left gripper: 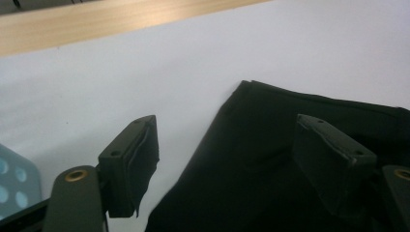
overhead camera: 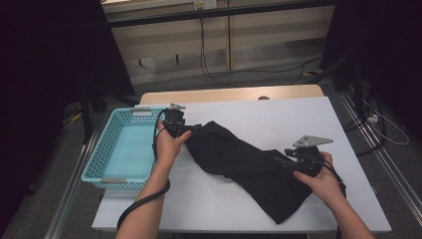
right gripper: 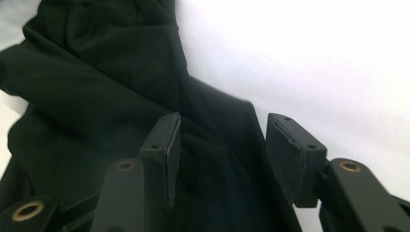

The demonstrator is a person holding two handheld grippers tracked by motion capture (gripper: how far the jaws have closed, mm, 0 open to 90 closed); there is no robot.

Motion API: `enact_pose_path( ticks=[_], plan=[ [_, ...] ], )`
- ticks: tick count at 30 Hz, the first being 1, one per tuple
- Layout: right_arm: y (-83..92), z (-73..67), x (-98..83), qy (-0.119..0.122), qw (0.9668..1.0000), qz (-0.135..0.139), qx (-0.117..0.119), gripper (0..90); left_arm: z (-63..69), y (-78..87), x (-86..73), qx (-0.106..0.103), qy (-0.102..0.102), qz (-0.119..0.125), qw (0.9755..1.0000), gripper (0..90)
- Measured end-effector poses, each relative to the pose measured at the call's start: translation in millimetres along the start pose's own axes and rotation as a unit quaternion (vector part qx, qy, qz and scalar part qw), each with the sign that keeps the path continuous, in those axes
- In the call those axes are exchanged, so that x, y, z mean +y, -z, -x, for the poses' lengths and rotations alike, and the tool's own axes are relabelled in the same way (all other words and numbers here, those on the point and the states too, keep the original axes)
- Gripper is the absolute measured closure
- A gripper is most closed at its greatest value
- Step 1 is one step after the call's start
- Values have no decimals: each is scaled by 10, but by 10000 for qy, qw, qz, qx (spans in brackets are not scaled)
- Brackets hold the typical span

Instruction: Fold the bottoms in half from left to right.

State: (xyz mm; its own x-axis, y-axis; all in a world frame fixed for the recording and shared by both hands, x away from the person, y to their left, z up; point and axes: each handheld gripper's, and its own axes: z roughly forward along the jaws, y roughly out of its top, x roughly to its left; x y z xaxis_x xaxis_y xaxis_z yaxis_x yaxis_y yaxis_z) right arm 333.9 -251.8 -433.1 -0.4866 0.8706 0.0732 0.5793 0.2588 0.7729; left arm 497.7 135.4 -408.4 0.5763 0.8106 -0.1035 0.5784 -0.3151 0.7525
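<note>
White table [overhead camera: 278, 112] with a wooden strip [overhead camera: 229, 93] along its far edge. Grey floor [overhead camera: 209, 82] beyond, black cables [overhead camera: 249, 74] trailing across it. Pale panelled wall [overhead camera: 249, 35] behind. Dark curtains [overhead camera: 45, 74] hang either side. Metal rails [overhead camera: 385, 164] flank the table's right edge.

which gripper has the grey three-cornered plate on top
The right gripper, at the black cloth's near end; the left gripper by the blue basket lacks one.
</note>
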Motion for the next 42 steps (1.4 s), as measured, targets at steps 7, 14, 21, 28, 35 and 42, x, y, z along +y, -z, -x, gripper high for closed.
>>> enact_pose_path(
  ticks=[7, 14, 21, 28, 35, 42],
  plan=[
    [29, 68, -130, 23, 9995, -281, -164, 636, 138, 143, -130, -63, -208, 74, 9997, 192],
    [201, 185, -303, -108, 9977, -346, -565, 443, 267, 188, -331, -207, -452, 24, 9988, 189],
    [206, 251, -433, -437, 9970, -481, -425, 668, 263, 189, -367, -296, -370, 36, 9989, 184],
    [277, 269, -447, -572, 9968, -566, -30, 893, 313, 198, -330, -395, -417, 133, 9983, 183],
    [549, 555, -488, -754, 9949, -359, -568, 895, 357, 233, -279, -458, -506, 205, 9975, 182],
    [497, 714, -508, -754, 9909, -409, -1033, 891, 339, 247, -344, -352, -465, 132, 9982, 180]
  ],
)
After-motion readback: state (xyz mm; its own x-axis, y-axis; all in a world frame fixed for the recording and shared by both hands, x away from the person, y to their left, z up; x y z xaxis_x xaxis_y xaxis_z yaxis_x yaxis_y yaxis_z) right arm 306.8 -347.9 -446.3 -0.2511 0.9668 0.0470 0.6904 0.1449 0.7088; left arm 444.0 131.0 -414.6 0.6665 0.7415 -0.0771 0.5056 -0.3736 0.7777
